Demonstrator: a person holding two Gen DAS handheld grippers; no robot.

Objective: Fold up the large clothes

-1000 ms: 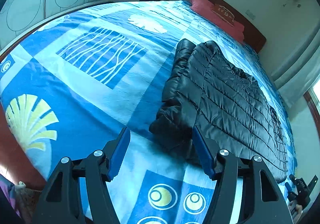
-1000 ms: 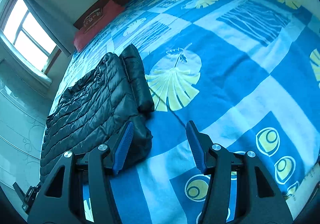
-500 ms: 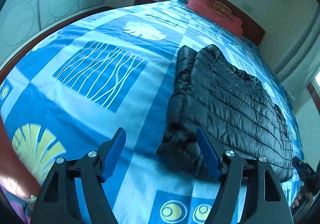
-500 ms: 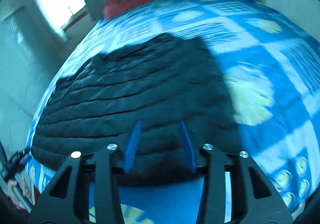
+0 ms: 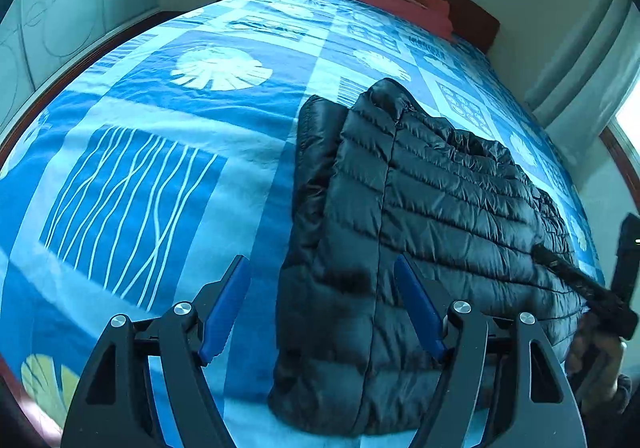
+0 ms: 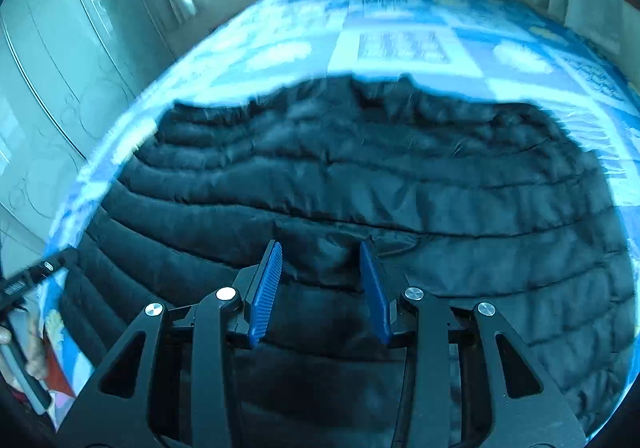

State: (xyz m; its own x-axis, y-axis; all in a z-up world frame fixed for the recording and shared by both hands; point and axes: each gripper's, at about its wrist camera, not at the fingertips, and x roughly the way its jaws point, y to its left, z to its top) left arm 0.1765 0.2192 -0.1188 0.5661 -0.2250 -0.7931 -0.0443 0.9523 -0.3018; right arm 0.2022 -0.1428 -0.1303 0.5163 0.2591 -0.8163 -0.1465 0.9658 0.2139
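Black puffer jacket spread flat on blue patterned bedspread, near its foot. Likely light, slick, springy; best pinched at hem corner or seam. Left gripper agape over sleeve-side edge; right gripper half-spread, pinching nothing. Right view alone blurred, showing jacket's full width.

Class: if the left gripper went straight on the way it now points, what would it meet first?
Most likely the black jacket: its near corner lies between the open left gripper fingers, on the bed. Depth is hard to judge.
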